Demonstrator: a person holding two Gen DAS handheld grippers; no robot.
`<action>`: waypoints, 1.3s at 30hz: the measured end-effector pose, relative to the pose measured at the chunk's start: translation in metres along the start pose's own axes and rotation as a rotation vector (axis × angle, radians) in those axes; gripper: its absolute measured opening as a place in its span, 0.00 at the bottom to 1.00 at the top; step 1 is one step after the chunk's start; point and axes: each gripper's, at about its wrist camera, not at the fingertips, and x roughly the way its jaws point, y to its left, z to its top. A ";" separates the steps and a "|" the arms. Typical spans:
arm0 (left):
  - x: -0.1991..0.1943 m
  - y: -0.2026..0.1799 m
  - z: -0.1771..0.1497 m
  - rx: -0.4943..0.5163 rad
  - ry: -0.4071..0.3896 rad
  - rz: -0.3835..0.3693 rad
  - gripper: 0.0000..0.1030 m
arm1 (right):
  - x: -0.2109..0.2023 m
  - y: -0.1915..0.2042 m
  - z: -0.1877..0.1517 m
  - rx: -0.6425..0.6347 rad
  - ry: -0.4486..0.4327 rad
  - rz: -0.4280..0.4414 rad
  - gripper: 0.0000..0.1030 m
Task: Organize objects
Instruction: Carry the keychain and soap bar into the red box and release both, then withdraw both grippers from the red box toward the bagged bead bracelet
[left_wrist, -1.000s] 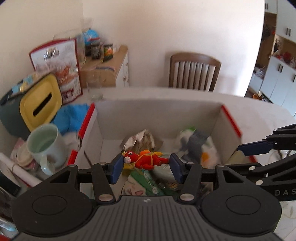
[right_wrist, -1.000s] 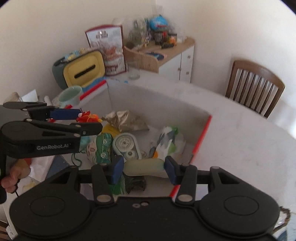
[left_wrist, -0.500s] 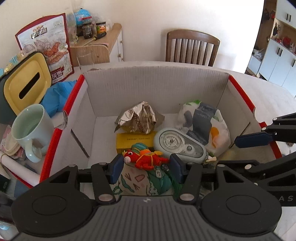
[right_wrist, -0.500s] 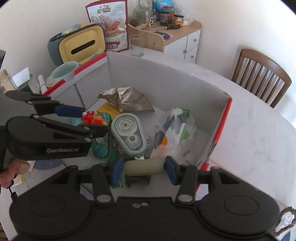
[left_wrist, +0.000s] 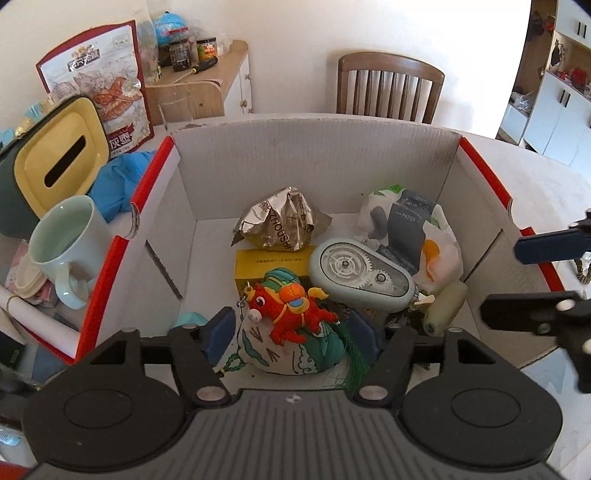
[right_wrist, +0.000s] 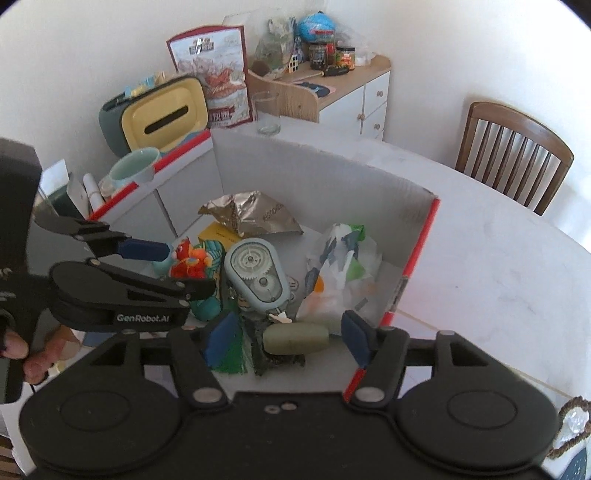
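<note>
Both tools over a white corrugated cardboard box with red rim edges (left_wrist: 484, 162), both pointing steeply down into it, likely so that releases land inside and not on the table. Left gripper (left_wrist: 291, 330) low centre of the left wrist frame, jaws opening, blue pads clear on either side of a small red and orange knitted horse charm (left_wrist: 291, 306) that now lies on a painted white and teal fabric pouch (left_wrist: 291, 350) at the near end of the box; no pad pressing it, so apparently a drop just made. Right gripper (right_wrist: 286, 336) low centre of the right wrist frame, jaws likewise opening, with a pale green soft cylinder (right_wrist: 295, 338) lying crosswise between the spread pads, touching neither, resting on dark scraps on the box floor. Around centre frame, already inside: a mint-green tape dispenser with visible gears (left_wrist: 362, 275), a crumpled silver foil packet (left_wrist: 282, 223), a yellow carton (left_wrist: 258, 264), a bundle of white plastic wrappers (left_wrist: 436, 240). Outside, left of frame, a pale green mug (left_wrist: 62, 247). Sorting seemingly well along; next need probably a lift clear of the walls.
</note>
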 end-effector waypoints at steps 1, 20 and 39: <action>-0.002 -0.001 0.000 -0.003 -0.005 0.000 0.67 | -0.005 -0.002 0.000 0.008 -0.008 0.005 0.62; -0.067 -0.043 0.004 -0.029 -0.133 -0.039 0.81 | -0.086 -0.024 -0.022 0.048 -0.169 0.072 0.80; -0.115 -0.152 0.000 -0.022 -0.381 -0.098 1.00 | -0.174 -0.105 -0.102 0.122 -0.275 0.024 0.97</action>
